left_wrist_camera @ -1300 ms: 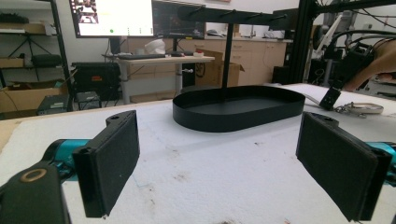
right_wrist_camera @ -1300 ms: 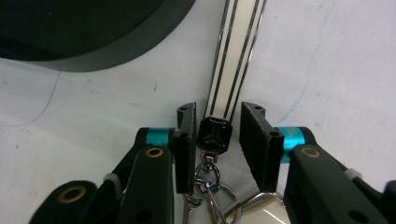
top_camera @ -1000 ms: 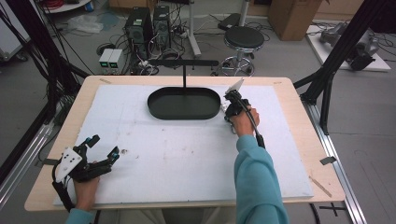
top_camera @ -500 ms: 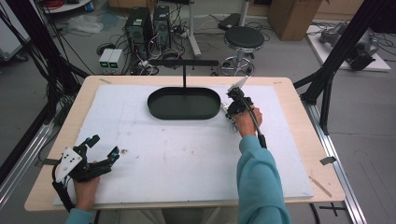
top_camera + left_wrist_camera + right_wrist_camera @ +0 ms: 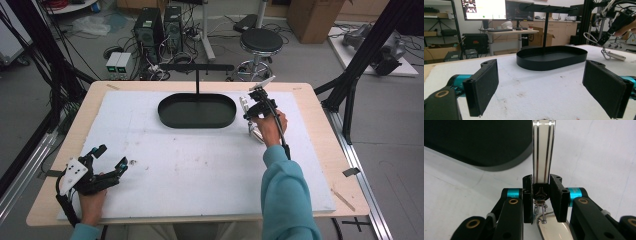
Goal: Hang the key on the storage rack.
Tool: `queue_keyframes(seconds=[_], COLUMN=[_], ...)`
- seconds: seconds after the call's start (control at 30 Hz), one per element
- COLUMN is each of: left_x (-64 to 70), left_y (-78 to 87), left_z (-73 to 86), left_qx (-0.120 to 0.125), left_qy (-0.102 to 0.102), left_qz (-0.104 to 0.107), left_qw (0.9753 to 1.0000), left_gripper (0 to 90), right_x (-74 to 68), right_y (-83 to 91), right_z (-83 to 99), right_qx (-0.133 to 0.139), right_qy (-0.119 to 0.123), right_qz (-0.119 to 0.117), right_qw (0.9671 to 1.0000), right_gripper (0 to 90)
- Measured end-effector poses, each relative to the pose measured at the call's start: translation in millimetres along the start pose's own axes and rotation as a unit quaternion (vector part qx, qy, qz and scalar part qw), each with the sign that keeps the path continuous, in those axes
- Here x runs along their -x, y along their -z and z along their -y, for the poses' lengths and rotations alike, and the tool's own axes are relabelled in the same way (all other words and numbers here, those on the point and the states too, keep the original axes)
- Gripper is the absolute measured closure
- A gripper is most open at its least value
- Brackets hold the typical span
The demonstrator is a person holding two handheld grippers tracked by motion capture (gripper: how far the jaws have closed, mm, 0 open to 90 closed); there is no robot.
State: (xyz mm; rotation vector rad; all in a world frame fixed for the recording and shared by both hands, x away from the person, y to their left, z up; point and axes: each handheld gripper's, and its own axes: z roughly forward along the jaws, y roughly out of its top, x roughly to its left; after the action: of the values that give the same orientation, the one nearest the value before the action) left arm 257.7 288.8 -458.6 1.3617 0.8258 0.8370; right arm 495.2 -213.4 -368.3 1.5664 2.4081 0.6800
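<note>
My right gripper (image 5: 541, 182) is shut on the black cap of a white striped keychain tag (image 5: 543, 150), which sticks out forward past the jaws. A metal ring (image 5: 541, 210) and a second pale tag (image 5: 554, 230) hang under it. In the high view the right gripper (image 5: 254, 101) is just right of the black oval tray (image 5: 197, 111), with the second tag (image 5: 256, 134) lying on the white mat. From the tray rises a post with a hook bar (image 5: 196, 66). My left gripper (image 5: 107, 160) rests at the front left, open and holding nothing (image 5: 541, 87).
A white foam mat (image 5: 200, 165) covers the wooden table (image 5: 320, 100). Behind the table stand a stool (image 5: 260, 42), computers (image 5: 160, 25) and cables on the floor. Black frame posts (image 5: 350, 85) flank the table's right side. The left gripper view shows the tray (image 5: 551, 58) ahead.
The right hand has shifted slightly to the right beside the tray, still holding the tag. The left gripper has not moved.
</note>
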Motion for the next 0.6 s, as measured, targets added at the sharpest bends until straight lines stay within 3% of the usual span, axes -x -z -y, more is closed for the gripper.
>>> queue_keyframes(seconds=[0.13, 0.33, 0.6], left_x=[0.0, 0.1, 0.1], left_y=[0.1, 0.1, 0.1], left_z=[0.0, 0.0, 0.0], left_qx=[0.000, 0.000, 0.000], left_qy=[0.000, -0.001, -0.001], left_qz=[0.000, 0.000, 0.000], left_qw=[1.0000, 1.0000, 1.0000], left_gripper=[13.9, 13.9, 13.9], right_x=[-0.8, -5.8, -6.1], right_y=[8.4, 19.0, 28.7], right_z=[-0.5, -1.7, -2.8], right_qx=[0.031, 0.071, 0.136], right_qy=[0.021, 0.030, 0.049], right_qz=[-0.005, -0.030, -0.079], right_qw=[0.9993, 0.9965, 0.9864], right_gripper=[74.6, 74.6, 74.6])
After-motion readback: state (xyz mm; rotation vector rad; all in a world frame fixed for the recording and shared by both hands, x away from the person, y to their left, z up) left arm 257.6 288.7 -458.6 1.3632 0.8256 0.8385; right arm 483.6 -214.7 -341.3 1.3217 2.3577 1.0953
